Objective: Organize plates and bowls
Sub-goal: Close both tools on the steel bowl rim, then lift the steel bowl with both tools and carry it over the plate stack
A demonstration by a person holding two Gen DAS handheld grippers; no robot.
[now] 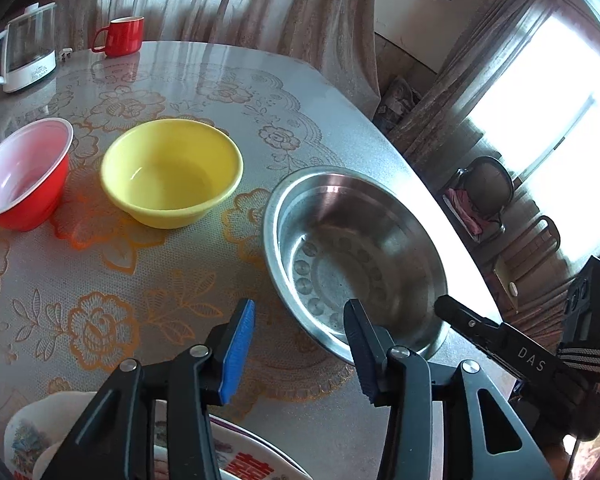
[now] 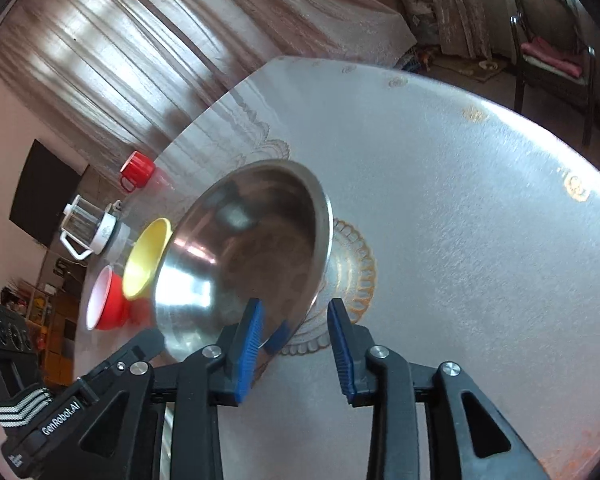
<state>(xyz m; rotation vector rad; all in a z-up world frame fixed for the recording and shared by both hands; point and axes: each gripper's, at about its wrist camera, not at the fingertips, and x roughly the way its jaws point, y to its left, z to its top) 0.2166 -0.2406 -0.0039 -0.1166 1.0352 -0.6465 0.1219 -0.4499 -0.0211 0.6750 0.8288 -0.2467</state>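
A steel bowl sits near the table's right edge, with a yellow bowl and a red bowl in a row to its left. My left gripper is open and empty, its jaws straddling the steel bowl's near rim. A patterned plate lies under it. My right gripper is open beside the steel bowl, its left finger at the rim. The yellow bowl and red bowl lie beyond. The right gripper also shows at the bowl's right side in the left wrist view.
A red mug and a glass kettle stand at the table's far side. The table has a floral cloth. A chair stands beyond the table.
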